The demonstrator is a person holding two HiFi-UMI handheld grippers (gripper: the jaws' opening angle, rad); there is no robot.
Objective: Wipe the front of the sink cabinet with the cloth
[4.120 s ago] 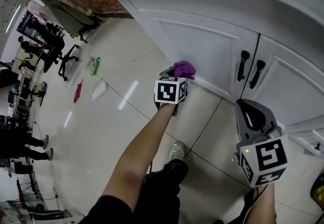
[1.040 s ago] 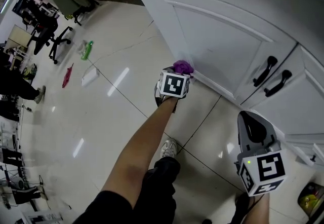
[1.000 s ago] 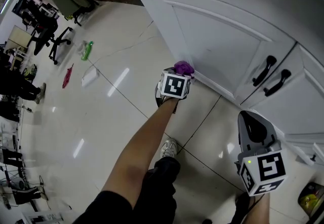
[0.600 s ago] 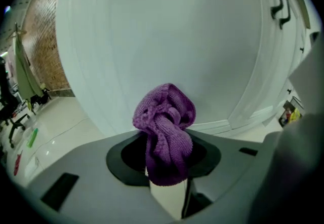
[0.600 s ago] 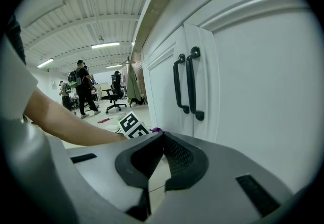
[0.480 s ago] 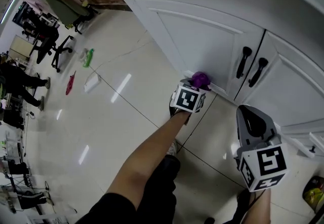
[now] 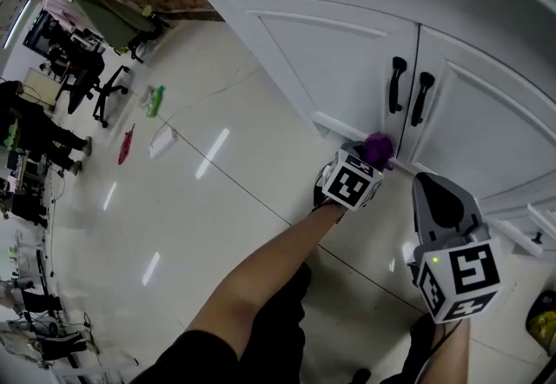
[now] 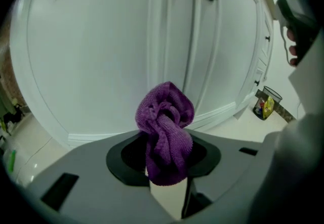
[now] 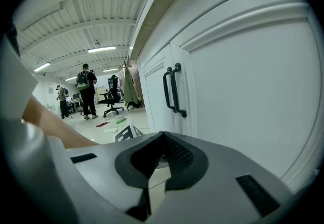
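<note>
The left gripper (image 8: 166, 170) clamps cloth (image 8: 164, 126); whether it touches the cabinet (image 8: 91, 66) is unclear.

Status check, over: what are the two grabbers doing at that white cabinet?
Left gripper shut on purple cloth, low at bottom rail of sink cabinet. Right gripper shut, empty, off the cabinet. Nothing blocking the doors.

Both grippers are chunky grey plastic shells. The left gripper (image 7: 368, 160), right of centre, carries a white marker cube (image 7: 352, 184) with black square patterns. The right gripper (image 7: 437, 200) at lower right has a matching cube (image 7: 460, 274), plus a tiny green light (image 7: 433, 260) on its side. Up close, the jaw pads (image 9: 177, 154) are black with a fine mesh texture. The left arm (image 7: 269, 269) is bare, and the clothing (image 7: 261, 334) at bottom centre is dark, pretty much black.
</note>
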